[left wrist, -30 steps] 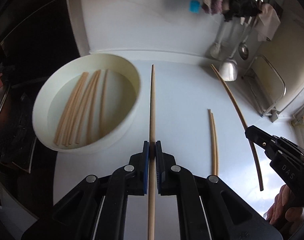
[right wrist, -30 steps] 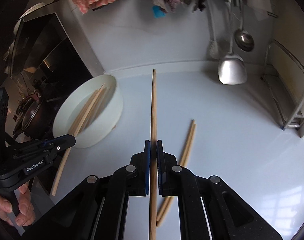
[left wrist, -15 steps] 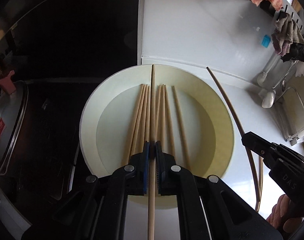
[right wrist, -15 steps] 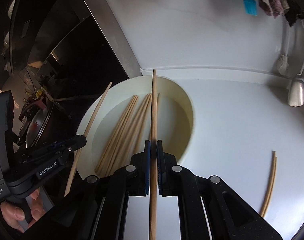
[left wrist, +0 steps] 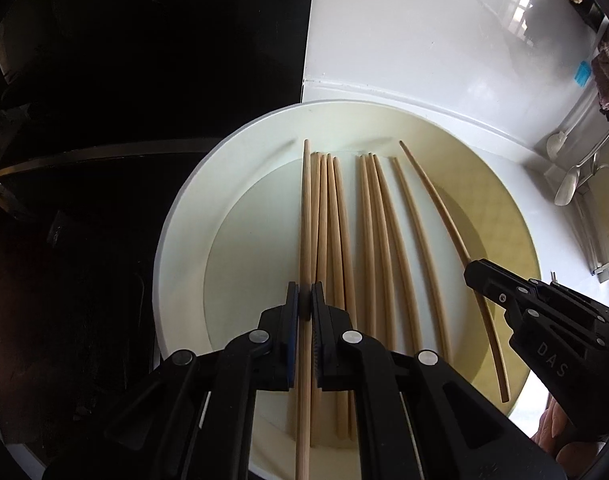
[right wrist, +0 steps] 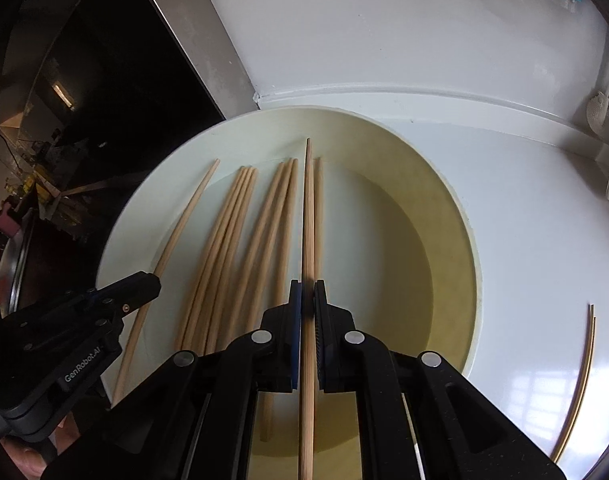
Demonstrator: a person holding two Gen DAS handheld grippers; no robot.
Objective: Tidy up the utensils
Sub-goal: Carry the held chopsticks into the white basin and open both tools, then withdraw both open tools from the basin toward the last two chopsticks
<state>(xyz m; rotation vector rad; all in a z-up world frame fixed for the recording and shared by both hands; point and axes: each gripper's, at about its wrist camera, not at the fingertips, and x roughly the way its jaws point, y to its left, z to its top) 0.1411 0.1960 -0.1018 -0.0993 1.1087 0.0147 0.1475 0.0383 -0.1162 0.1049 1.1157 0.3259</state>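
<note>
Chopsticks [left wrist: 366, 240] lie in the bowl [left wrist: 176, 240]; my left gripper [left wrist: 304, 306] pinches one chopstick [left wrist: 305, 208] above them, my right gripper [right wrist: 307, 304] another [right wrist: 308, 208]; a pair [right wrist: 580, 380] rests on the counter [right wrist: 524, 220].

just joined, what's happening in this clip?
A person is sorting chopsticks into a cream basin. The left hand-held gripper and the right hand-held gripper are each shut on one chopstick, both held over the basin above the chopsticks already lying in it. Neither is released yet. One more pair lies on the white counter.
</note>
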